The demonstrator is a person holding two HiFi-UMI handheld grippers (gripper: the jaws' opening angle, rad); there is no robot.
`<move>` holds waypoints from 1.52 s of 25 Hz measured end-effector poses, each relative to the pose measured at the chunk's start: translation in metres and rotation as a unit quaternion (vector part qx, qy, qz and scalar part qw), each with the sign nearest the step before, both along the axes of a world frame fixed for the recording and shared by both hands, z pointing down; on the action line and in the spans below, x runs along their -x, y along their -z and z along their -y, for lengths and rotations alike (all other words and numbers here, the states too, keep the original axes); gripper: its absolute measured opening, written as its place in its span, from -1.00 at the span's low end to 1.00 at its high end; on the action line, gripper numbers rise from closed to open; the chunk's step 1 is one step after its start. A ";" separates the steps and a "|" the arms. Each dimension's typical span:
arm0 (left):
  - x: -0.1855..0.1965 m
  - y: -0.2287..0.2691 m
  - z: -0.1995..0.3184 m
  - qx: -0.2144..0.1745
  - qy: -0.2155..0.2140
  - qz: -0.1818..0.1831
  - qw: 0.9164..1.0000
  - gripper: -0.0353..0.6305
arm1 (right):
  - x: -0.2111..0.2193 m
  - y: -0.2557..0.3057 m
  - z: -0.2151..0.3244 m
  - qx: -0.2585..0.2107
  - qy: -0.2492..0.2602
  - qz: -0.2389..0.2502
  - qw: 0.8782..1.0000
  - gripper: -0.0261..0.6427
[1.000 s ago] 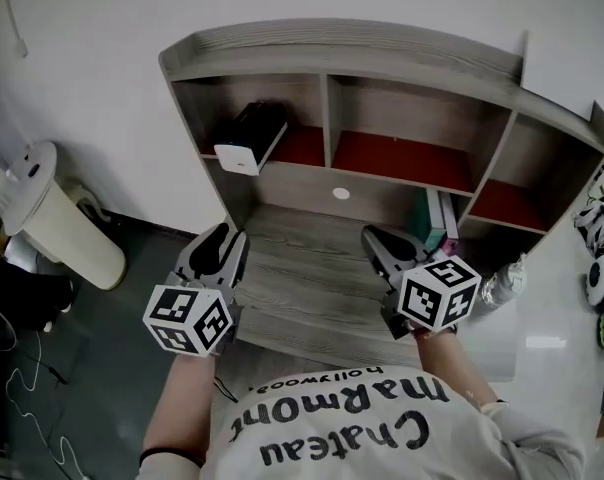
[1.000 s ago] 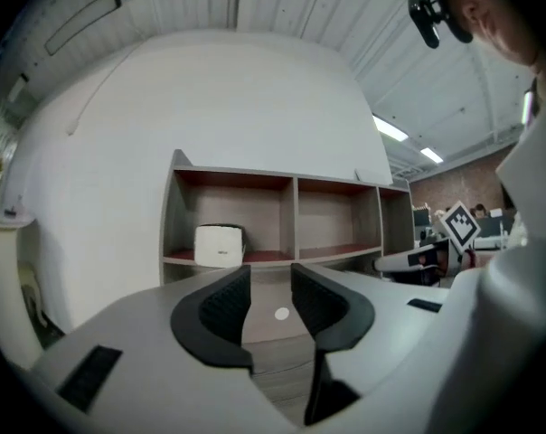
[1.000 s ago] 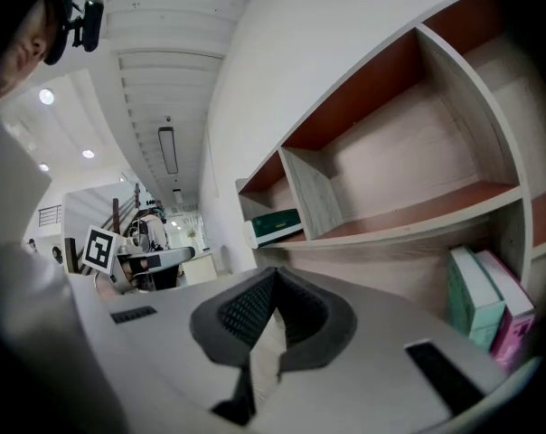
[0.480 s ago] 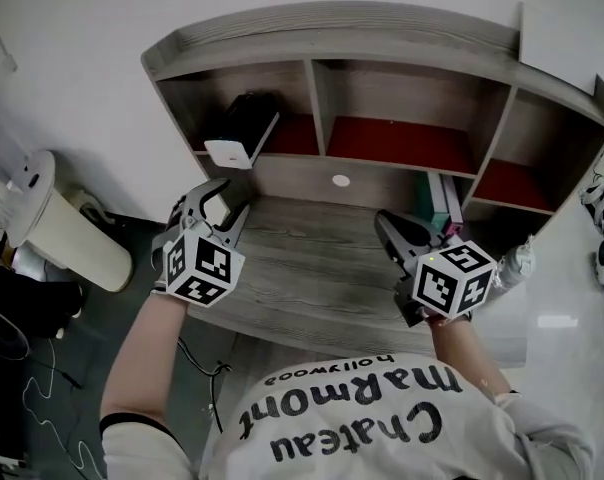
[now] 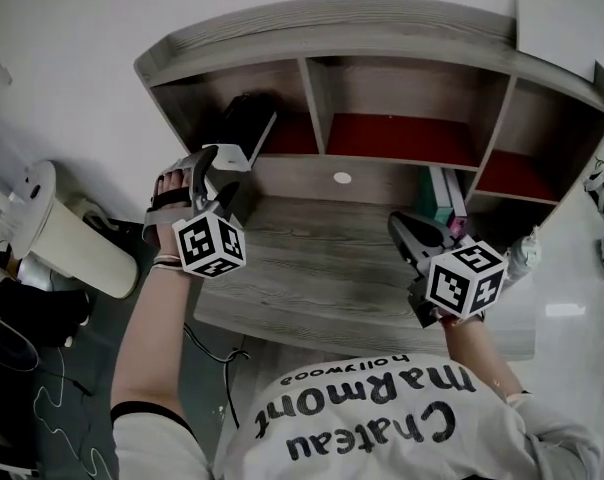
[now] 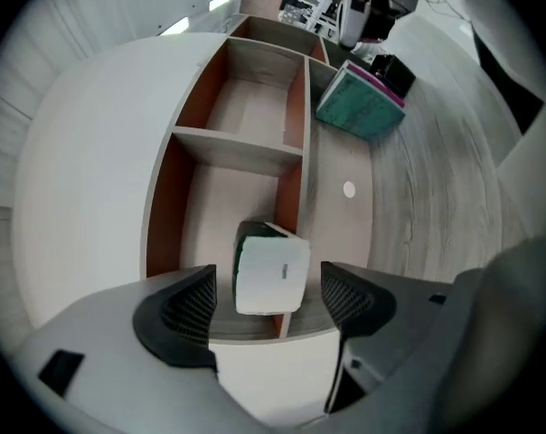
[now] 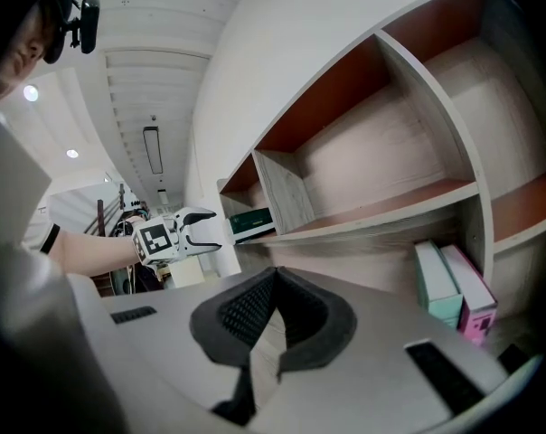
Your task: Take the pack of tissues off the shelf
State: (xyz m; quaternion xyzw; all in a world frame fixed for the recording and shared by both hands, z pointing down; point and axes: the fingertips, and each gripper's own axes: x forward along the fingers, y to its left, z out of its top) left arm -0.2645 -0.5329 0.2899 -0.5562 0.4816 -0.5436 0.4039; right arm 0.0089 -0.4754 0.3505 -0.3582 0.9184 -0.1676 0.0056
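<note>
Left gripper, 2 jaws opening, pack of tissues framed between them untouched, long axis running into shelf left compartment, white end facing gripper, right gripper closed, empty.

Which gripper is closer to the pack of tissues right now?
Left. The left gripper sits just in front of the pack of tissues, jaws opening, the pack framed between them, untouched. The right gripper, shut, is over the desk, well off to the pack's right.
</note>
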 end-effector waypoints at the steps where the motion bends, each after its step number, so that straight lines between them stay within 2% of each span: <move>1: 0.002 0.001 0.005 -0.004 0.004 0.011 1.000 0.16 | -0.003 -0.001 0.000 0.001 -0.004 0.000 1.000 -0.90; 7: 0.002 -0.009 0.018 0.005 -0.007 0.066 0.998 0.25 | -0.021 -0.002 0.004 0.007 -0.026 0.001 1.000 -0.90; 13: 0.004 -0.011 0.030 -0.003 0.000 0.088 0.996 0.29 | -0.036 -0.007 0.006 0.019 -0.043 0.009 0.999 -0.90; 20: 0.010 -0.003 0.041 -0.043 0.001 0.110 0.993 0.29 | -0.042 -0.011 0.006 0.025 -0.059 0.007 0.998 -0.90; 23: 0.006 -0.008 0.045 -0.041 -0.008 0.122 0.992 0.29 | -0.047 -0.014 0.005 0.031 -0.064 0.004 0.997 -0.90; 35: 0.000 -0.015 0.051 -0.039 -0.016 0.099 0.994 0.28 | -0.054 -0.024 0.003 0.042 -0.080 -0.002 0.996 -0.90; 38: -0.001 -0.013 0.050 -0.036 -0.019 0.086 0.995 0.20 | -0.050 -0.025 0.003 0.044 -0.076 -0.003 0.996 -0.90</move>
